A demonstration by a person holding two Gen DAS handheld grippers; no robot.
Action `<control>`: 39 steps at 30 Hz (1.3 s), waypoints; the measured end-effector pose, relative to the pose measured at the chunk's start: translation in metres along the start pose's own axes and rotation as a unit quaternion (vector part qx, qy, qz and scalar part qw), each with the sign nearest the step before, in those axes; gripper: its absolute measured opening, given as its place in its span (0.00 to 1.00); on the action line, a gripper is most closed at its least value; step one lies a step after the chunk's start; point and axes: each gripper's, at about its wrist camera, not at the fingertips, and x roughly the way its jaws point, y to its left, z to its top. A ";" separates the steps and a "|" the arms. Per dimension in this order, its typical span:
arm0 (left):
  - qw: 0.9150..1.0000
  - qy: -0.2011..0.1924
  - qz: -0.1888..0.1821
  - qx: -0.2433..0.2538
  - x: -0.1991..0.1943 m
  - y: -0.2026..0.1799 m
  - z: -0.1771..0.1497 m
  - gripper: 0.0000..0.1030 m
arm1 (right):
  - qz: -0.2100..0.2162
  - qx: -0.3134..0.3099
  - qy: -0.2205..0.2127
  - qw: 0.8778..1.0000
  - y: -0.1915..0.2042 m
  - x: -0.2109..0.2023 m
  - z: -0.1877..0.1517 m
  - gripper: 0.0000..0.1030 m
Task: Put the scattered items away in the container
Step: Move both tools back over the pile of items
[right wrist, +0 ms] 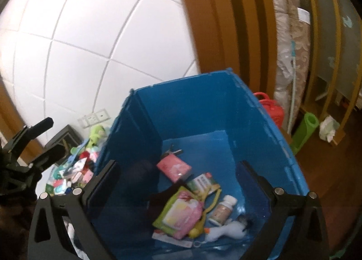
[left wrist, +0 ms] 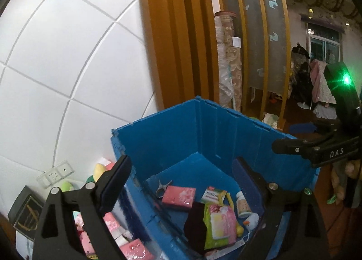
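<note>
A blue plastic crate [left wrist: 172,128] [right wrist: 194,110] stands by the tiled wall. Inside lie a pink tissue pack [left wrist: 178,195] [right wrist: 173,167], a green-and-pink wipes pack [left wrist: 218,226] [right wrist: 178,213], a small pill bottle [left wrist: 243,204] [right wrist: 222,210], a white toy duck [left wrist: 251,220] [right wrist: 222,231], a green box [left wrist: 212,195] [right wrist: 202,183] and scissors [left wrist: 161,188]. My left gripper [left wrist: 183,180] is open and empty above the crate's left wall. My right gripper [right wrist: 178,180] is open and empty above the crate. Scattered items [left wrist: 117,235] [right wrist: 74,169] lie left of the crate.
A wall socket [left wrist: 55,174] [right wrist: 95,117] and a dark box [left wrist: 26,212] [right wrist: 63,138] sit at the left. Wooden slats [left wrist: 181,34], rolled fabric [right wrist: 291,56], a red can [right wrist: 271,108] and a green roll [right wrist: 304,131] stand right of the crate. The right gripper also shows in the left wrist view [left wrist: 316,149].
</note>
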 end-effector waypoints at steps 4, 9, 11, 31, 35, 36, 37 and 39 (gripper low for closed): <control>1.000 0.003 0.016 -0.004 -0.021 0.013 -0.015 0.88 | 0.014 -0.016 0.000 1.000 0.028 -0.002 -0.006 1.00; 0.999 0.010 0.040 -0.014 -0.054 0.036 -0.041 0.88 | 0.035 -0.031 0.003 0.999 0.063 -0.002 -0.013 1.00; 0.998 0.013 0.051 -0.027 -0.068 0.049 -0.053 0.88 | 0.045 -0.042 0.009 0.998 0.080 0.001 -0.018 1.00; 0.963 0.095 0.198 -0.155 -0.196 0.211 -0.223 0.88 | 0.140 -0.155 0.092 0.974 0.280 0.050 -0.084 1.00; 0.953 0.126 0.213 -0.177 -0.208 0.234 -0.264 0.88 | 0.146 -0.164 0.118 0.968 0.305 0.066 -0.101 1.00; 0.950 0.135 0.214 -0.183 -0.209 0.239 -0.275 0.88 | 0.146 -0.166 0.122 0.968 0.310 0.069 -0.104 1.00; 0.947 0.144 0.215 -0.192 -0.211 0.245 -0.286 0.88 | 0.146 -0.168 0.127 0.967 0.314 0.073 -0.109 1.00; 0.939 0.160 0.218 -0.212 -0.213 0.256 -0.310 0.88 | 0.144 -0.170 0.138 0.965 0.324 0.083 -0.119 1.00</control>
